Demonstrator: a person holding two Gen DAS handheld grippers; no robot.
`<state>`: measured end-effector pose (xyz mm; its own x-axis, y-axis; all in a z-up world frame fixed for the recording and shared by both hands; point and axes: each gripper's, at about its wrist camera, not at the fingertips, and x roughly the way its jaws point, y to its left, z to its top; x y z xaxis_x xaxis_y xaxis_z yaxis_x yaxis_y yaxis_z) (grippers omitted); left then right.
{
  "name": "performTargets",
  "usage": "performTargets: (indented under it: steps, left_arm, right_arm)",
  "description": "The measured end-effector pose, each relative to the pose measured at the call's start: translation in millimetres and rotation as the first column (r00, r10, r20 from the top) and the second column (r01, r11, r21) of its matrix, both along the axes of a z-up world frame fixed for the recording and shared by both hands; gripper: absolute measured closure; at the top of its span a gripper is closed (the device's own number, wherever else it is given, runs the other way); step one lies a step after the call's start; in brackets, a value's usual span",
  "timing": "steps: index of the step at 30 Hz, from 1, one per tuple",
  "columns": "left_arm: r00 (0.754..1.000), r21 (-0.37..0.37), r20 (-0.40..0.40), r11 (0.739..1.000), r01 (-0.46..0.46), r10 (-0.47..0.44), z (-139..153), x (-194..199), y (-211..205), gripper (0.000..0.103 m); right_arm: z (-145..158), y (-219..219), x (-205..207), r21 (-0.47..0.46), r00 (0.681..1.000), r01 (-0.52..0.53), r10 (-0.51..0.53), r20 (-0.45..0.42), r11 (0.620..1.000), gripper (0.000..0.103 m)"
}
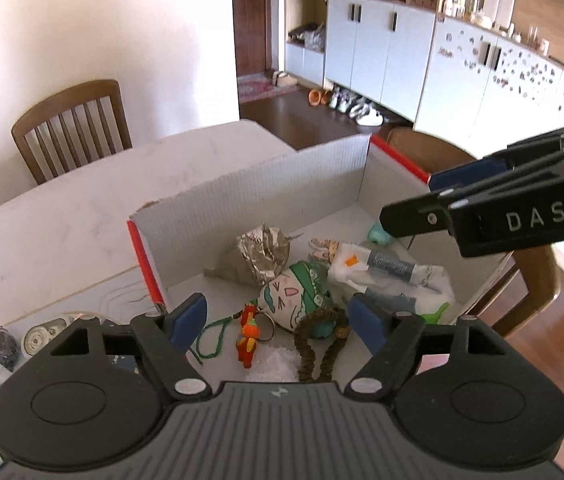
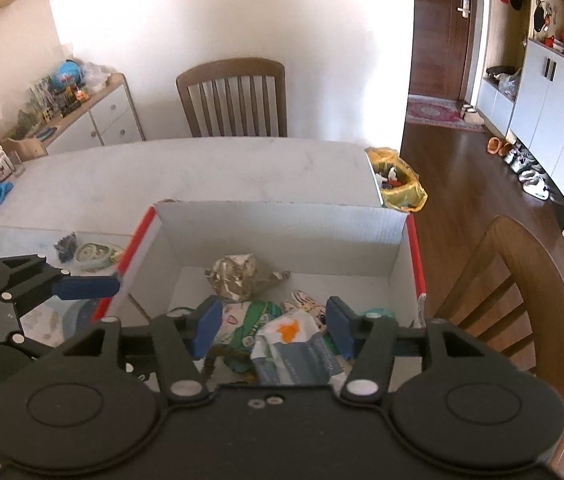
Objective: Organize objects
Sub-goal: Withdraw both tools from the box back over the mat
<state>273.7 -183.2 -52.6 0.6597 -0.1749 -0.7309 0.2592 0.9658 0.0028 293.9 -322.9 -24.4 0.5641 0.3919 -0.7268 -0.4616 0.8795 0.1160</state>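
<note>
A white cardboard box point(image 1: 266, 184) with red edges stands on the pale table; it also shows in the right wrist view point(image 2: 282, 224). Inside lie a crumpled foil bag point(image 1: 260, 252), a green cat-face pouch point(image 1: 293, 296), a white tissue pack point(image 1: 393, 272), a braided brown band point(image 1: 317, 340), a red-orange toy keychain point(image 1: 248, 338) and a teal item point(image 1: 381, 236). My left gripper point(image 1: 278, 320) is open and empty above the box's near side. My right gripper point(image 2: 270, 326) is open and empty above the tissue pack point(image 2: 293, 348) and the pouch point(image 2: 242, 320). The foil bag point(image 2: 238, 276) lies beyond.
Left of the box on the table lie a round green-white item point(image 2: 92, 256) and a dark crumpled thing point(image 2: 66, 245). Wooden chairs stand at the far side point(image 2: 234, 96) and at the right point(image 2: 513, 292). A yellow bag point(image 2: 395, 184) sits past the table's far right corner.
</note>
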Motion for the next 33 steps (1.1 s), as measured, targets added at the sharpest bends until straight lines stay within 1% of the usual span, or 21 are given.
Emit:
performTargets:
  steps: [4, 6, 14, 19, 21, 24, 26, 29, 31, 33]
  left_arm:
    - [1.000, -0.032, 0.026, 0.999, -0.005, 0.006, 12.6, -10.1, 11.0, 0.024]
    - [0.999, -0.044, 0.040, 0.999, -0.010, 0.012, 17.8, -15.4, 17.6, 0.020]
    - [0.995, -0.091, 0.074, 0.994, -0.060, 0.067, 31.8, -31.3, 54.1, 0.020]
    - [0.992, -0.119, 0.077, 0.988, -0.095, 0.105, 37.4, -39.6, 84.1, 0.020]
    - [0.990, -0.135, 0.074, 0.984, -0.113, 0.123, 38.8, -42.9, 98.0, 0.020]
    - [0.987, -0.144, 0.077, 0.981, -0.133, 0.145, 40.7, -48.8, 118.9, 0.019]
    - [0.984, -0.149, 0.075, 0.978, -0.147, 0.159, 40.5, -51.5, 132.8, 0.019]
    - [0.981, -0.157, 0.072, 0.974, -0.166, 0.179, 40.0, -54.9, 156.5, 0.007]
    - [0.978, -0.160, 0.074, 0.971, -0.179, 0.193, 39.6, -57.0, 170.0, 0.003]
    - [0.977, -0.169, 0.070, 0.968, -0.185, 0.199, 38.7, -59.3, 185.0, 0.002]
  right_arm:
    - [10.3, 5.8, -12.6, 0.008, 1.000, -0.003, 0.003, 0.026, 1.000, 0.040]
    - [15.2, 9.2, -17.1, 0.012, 0.999, -0.003, 0.003, 0.035, 1.000, 0.037]
    - [28.0, 31.5, -38.2, 0.018, 0.998, -0.007, 0.006, 0.068, 1.000, 0.026]
    - [32.7, 53.5, -50.1, 0.017, 0.996, -0.015, 0.014, 0.084, 1.000, 0.018]
    - [33.7, 63.0, -54.3, 0.017, 0.996, -0.015, 0.014, 0.086, 1.000, 0.017]
    - [33.8, 76.1, -59.3, 0.018, 0.996, -0.014, 0.012, 0.085, 1.000, 0.012]
    - [34.0, 85.5, -62.0, 0.017, 0.996, -0.014, 0.012, 0.084, 1.000, 0.011]
    - [33.9, 99.8, -66.0, 0.020, 0.997, -0.014, 0.013, 0.082, 1.000, 0.009]
    - [33.2, 108.0, -68.8, 0.022, 0.996, -0.016, 0.014, 0.083, 1.000, 0.008]
    - [32.6, 117.9, -70.9, 0.027, 0.997, -0.016, 0.014, 0.081, 1.000, 0.008]
